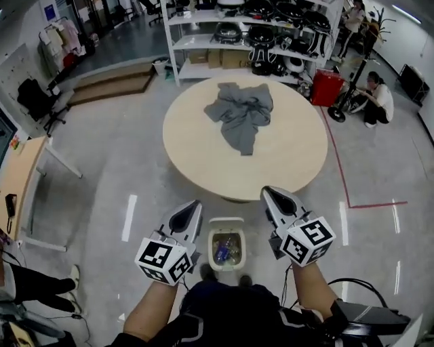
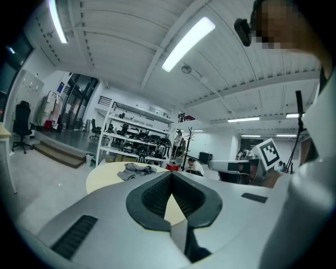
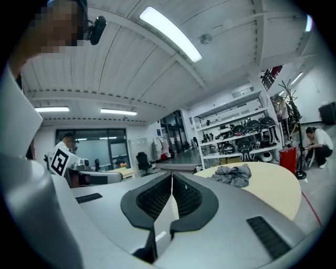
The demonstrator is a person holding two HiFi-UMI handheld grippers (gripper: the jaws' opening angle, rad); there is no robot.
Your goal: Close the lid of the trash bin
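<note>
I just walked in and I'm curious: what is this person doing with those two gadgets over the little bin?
A person stands over a small trash bin on the floor, next to a round table with a grey cloth on it. They hold the left gripper and right gripper either side of the bin. Both are shut and empty. The lid is open, rubbish shows inside, and neither gripper touches it.

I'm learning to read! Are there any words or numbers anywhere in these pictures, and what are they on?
No words or numbers can be read.
Cubes on the left gripper and right gripper: black-and-white square patterns, no letters.
Blue wall sign: too small to read.
</note>
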